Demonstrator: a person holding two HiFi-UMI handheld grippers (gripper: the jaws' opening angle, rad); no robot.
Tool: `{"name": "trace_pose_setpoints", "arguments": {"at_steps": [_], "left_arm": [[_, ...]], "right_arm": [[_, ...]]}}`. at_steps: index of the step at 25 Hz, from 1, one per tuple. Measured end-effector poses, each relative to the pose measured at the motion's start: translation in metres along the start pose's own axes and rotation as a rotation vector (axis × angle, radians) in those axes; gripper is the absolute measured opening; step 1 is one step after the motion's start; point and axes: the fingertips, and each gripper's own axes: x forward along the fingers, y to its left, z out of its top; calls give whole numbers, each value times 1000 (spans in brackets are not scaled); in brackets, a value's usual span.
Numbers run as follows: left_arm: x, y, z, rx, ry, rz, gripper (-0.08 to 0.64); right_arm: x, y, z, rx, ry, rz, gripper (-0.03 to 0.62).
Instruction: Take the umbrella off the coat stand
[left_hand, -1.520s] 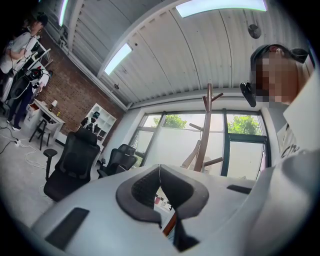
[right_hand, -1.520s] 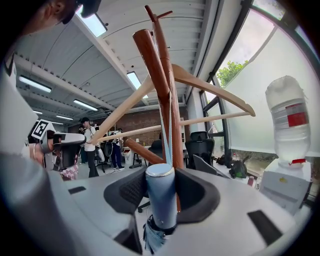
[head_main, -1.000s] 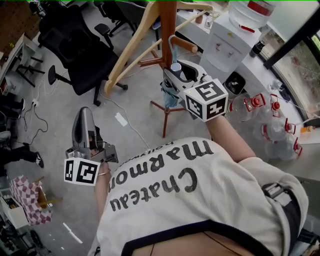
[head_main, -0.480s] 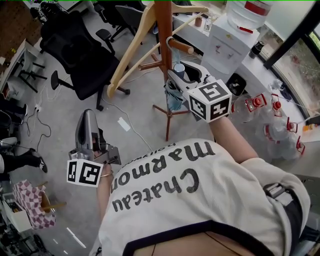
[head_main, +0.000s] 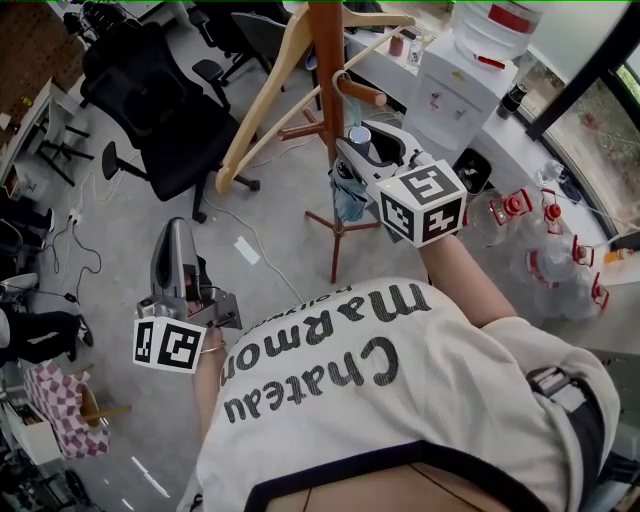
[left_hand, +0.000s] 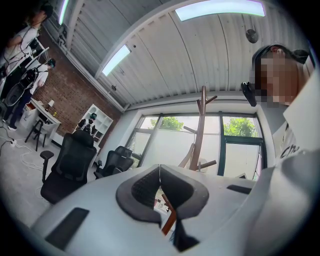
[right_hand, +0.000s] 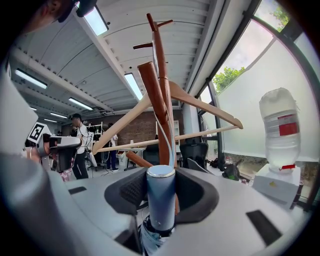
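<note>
right gripper (head_main: 366, 150) with umbrella (head_main: 348, 198) edged slightly away from coat stand (head_main: 328, 60)

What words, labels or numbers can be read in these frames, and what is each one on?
"Chateau Marmon": large black letters on the person's white T-shirt, upside down in the head view; quoted as far as it shows.
Small printed line beside it on the T-shirt: too small to read.
Red label on the water bottle: blurred, unreadable.
Marker cubes: black-and-white code squares only, no words.
</note>
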Motion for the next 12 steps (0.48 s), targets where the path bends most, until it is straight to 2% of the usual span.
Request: {"name": "trace_pose_setpoints", "arguments": {"at_steps": [12], "left_arm": [[-3, 2, 1, -3, -6, -4, 25]], "right_arm": [[-4, 4, 2, -6, -6, -3, 166]]}}
